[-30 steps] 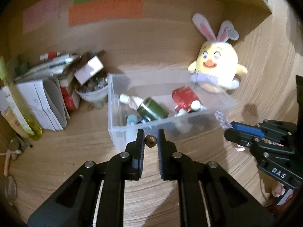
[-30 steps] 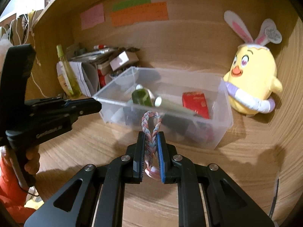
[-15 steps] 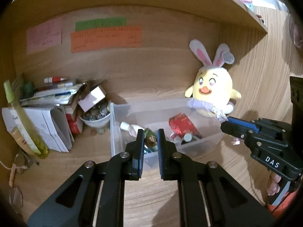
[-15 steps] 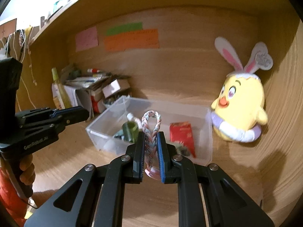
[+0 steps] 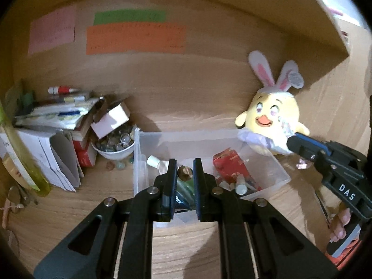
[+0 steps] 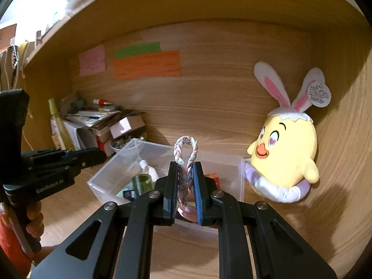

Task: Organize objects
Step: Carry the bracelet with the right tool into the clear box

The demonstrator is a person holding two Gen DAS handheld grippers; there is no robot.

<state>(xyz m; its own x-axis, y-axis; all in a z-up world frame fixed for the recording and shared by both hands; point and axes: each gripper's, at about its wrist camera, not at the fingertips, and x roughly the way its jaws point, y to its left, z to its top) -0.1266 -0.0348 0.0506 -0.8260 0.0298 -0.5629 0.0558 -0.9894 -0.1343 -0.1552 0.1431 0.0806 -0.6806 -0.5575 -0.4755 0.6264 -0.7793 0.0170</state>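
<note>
Black grippers (image 5: 182, 165), blue-edged jaws, silver screws, orange sleeve (image 6: 9, 239).

light: dim, warm | daylight top corners | fisheye bending, dark vignette | left view slightly blurred

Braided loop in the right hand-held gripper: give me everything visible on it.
The braided loop is a plaited cord in pale pink, white and light blue, looking like soft fabric or yarn. It stands upright, folded into a narrow loop, rounded top sticking out above the fingertips. The right hand-held gripper is shut on its two strands; a pink end bulges out below the pads. It hangs in front of the clear plastic bin, touching nothing else.
</note>
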